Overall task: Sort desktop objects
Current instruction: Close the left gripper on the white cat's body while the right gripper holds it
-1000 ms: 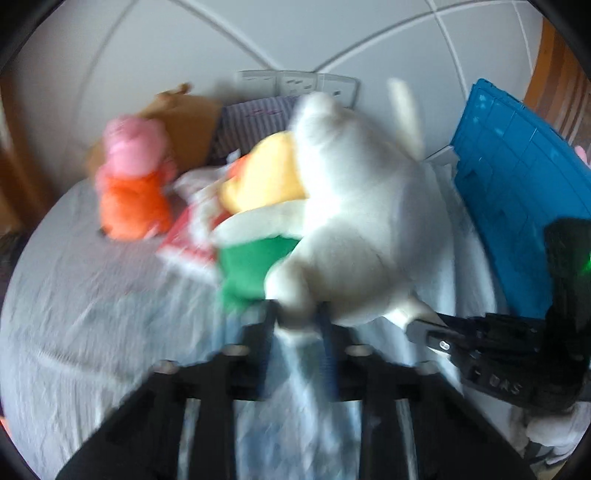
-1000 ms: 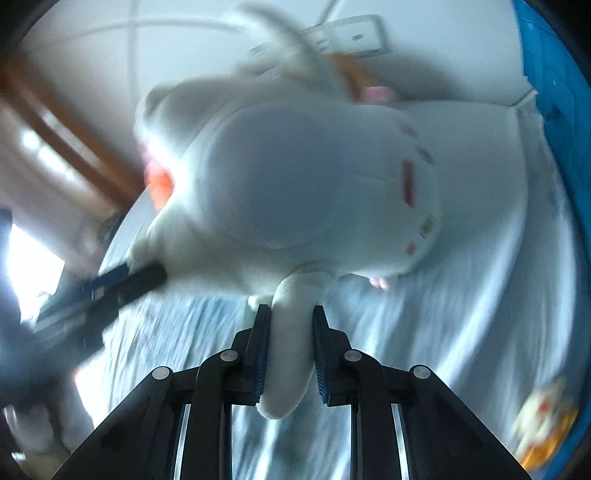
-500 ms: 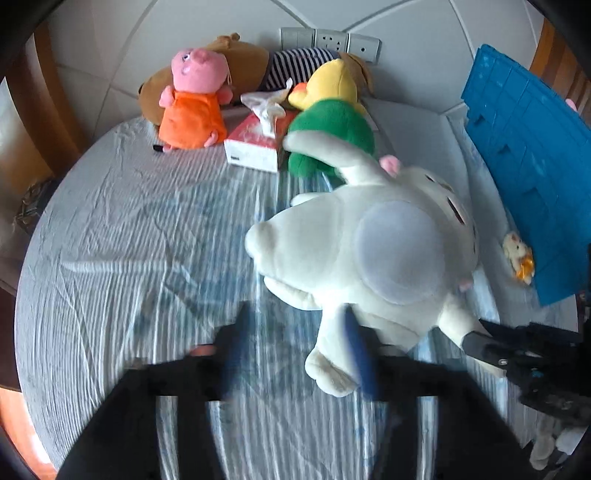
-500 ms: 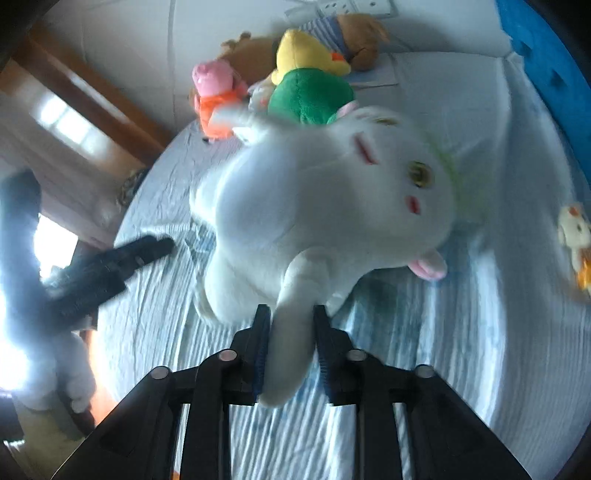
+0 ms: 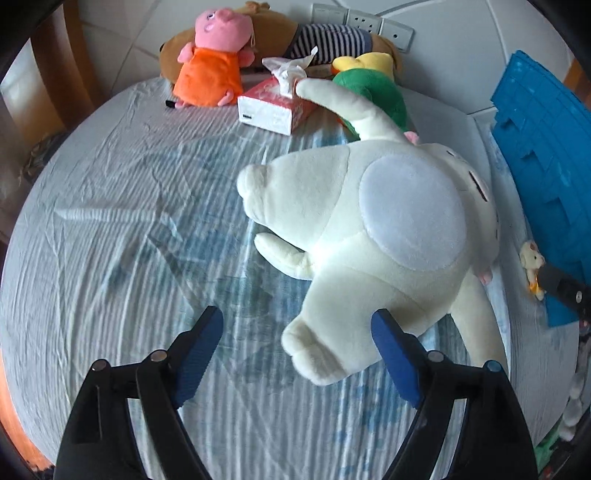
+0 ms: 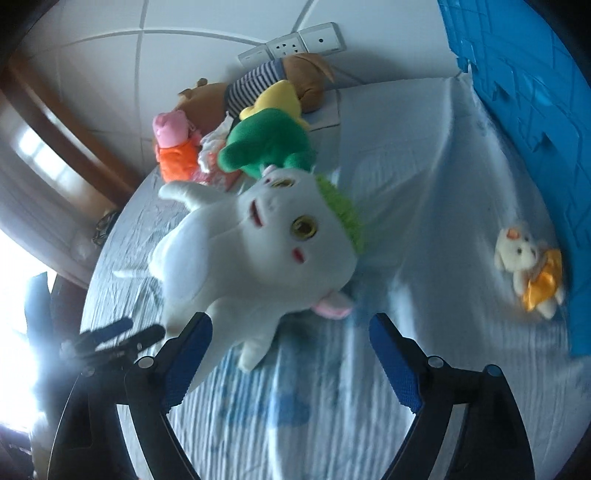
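Left gripper and right gripper: both spread wide, holding nothing. White plush toy lies on the counter.

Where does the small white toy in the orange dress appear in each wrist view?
Left wrist: the small white toy lies at the far right edge, against the blue panel.
Right wrist: the toy lies at right of centre, beside that panel.
Shared landmark: the wall sockets.

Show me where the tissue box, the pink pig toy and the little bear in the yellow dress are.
tissue box (image 5: 273, 110), left wrist view, its top face.
pink pig toy (image 5: 208, 75), left wrist view, its orange dress.
little bear (image 6: 517, 253), right wrist view, its head.
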Demonstrator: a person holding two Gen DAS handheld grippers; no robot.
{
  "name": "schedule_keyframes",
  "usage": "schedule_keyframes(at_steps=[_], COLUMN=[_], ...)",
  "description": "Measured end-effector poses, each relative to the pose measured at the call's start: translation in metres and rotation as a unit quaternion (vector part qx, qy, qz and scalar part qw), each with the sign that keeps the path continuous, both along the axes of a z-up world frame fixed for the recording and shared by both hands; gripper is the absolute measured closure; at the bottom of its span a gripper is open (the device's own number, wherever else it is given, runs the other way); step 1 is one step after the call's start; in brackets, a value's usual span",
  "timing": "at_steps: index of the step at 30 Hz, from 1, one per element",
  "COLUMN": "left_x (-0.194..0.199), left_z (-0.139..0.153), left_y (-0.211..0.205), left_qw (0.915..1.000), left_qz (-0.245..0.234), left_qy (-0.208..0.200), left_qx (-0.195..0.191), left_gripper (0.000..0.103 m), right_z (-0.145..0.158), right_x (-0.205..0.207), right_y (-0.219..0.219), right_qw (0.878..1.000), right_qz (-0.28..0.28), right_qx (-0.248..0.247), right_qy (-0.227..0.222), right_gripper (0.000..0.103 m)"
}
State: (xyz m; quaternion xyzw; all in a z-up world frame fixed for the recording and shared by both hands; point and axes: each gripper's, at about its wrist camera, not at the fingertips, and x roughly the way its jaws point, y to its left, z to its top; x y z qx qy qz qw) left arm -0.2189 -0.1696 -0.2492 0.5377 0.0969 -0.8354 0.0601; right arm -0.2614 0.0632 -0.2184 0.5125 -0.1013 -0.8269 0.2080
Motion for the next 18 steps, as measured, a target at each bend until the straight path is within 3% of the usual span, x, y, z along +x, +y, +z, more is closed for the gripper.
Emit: schedule_keyframes(at_steps=[3, 5, 7, 8, 18], left_x=[-0.002, -0.001, 0.001, 0.002, -0.011], left_z=[-0.004, -0.002, 0.0, 0.0, -0.016], left_y=[-0.002, -0.005, -0.007, -0.006, 0.004], left_qw=[0.9999, 0.9997, 0.9996, 0.9996, 0.9998], left_qz=[0.013, 0.017, 0.018, 0.019, 0.017], left_qy=[-0.001, 0.003, 0.007, 0.008, 0.004], left_qx=[0.01, 0.017, 0.019, 0.019, 0.01], left_gripper=[0.02, 0.02, 0.013, 0.0, 0.0], right_z=[-0.006, -0.011, -0.016, -0.018, -0.029], right_x=[-0.019, -0.031, -0.043, -0.046, -0.072], right_y=[0.004, 0.008, 0.009, 0.009, 0.004], right_qw=[1.0, 1.0, 1.0, 1.0, 1.0], right_qz=[0.005, 0.005, 0.006, 0.007, 0.027], right_qx=[-0.001, -0.001, -0.001, -0.002, 0.0], right_qy=[0.001, -0.002, -0.006, -0.008, -0.012], right_gripper=[0.014, 0.006, 0.0, 0.0, 0.0])
